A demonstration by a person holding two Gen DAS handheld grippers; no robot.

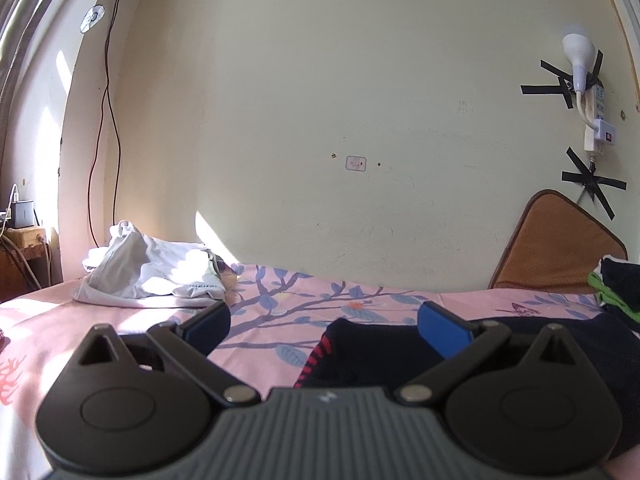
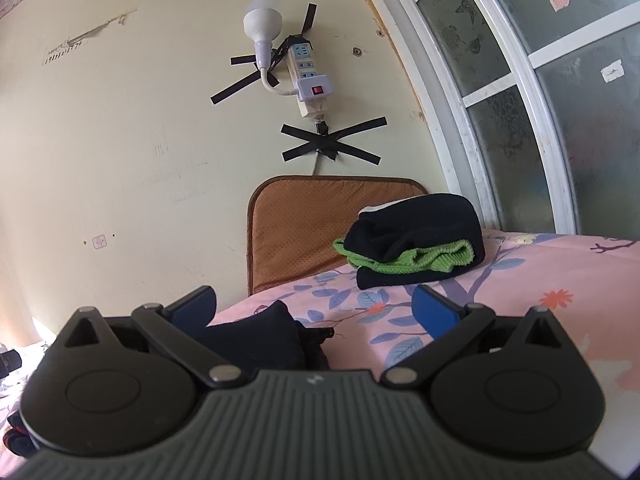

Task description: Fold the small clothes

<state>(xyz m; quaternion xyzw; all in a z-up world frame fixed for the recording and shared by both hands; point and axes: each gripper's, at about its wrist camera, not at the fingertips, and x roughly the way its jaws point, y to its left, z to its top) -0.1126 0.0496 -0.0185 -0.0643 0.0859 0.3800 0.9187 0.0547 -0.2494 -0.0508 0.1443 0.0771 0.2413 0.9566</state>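
Observation:
A dark navy garment with a red-striped edge [image 1: 372, 352] lies on the pink floral sheet [image 1: 288, 308], just ahead of my left gripper [image 1: 326, 326], which is open with its right pad over the cloth. In the right wrist view the same dark garment [image 2: 260, 340] is bunched low between the fingers of my right gripper [image 2: 314, 312], also open and holding nothing. A pile of white clothes [image 1: 152, 272] sits at the far left of the bed. A folded black and green stack [image 2: 412, 248] rests at the back right.
A brown cushion [image 2: 304, 224] leans against the cream wall at the bed's head. A power strip [image 2: 308, 76] and a lamp are taped to the wall above it. A frosted window [image 2: 540, 80] borders the bed on the right. A wooden stand with cables [image 1: 20, 236] is far left.

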